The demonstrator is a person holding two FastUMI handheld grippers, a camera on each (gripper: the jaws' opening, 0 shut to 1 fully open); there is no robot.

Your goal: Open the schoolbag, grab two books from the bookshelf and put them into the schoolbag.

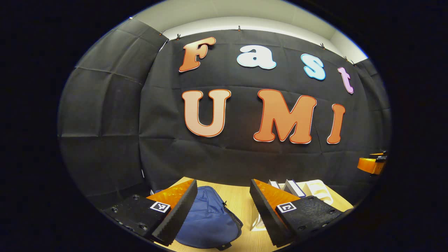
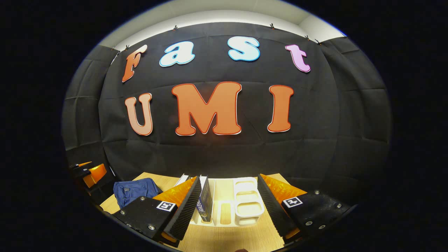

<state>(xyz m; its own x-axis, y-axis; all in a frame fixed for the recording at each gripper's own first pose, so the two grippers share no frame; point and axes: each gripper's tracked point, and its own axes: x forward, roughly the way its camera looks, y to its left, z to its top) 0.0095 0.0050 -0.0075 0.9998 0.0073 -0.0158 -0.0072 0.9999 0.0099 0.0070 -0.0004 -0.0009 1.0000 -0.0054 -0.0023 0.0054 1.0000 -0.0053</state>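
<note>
Black cloth backed the tabletop (image 2: 224, 241). Both grippers, left (image 1: 224, 210) and right (image 2: 229, 206), gaped empty. Soft bag (image 1: 206, 220) would sag; stiff books (image 2: 205, 201) wanted spine grips.

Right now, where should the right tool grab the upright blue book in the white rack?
Pinch the blue book across its thin top edge, coming from above and in front: it stands upright in the white rack, so only that edge looks clear of the dividers.
</note>
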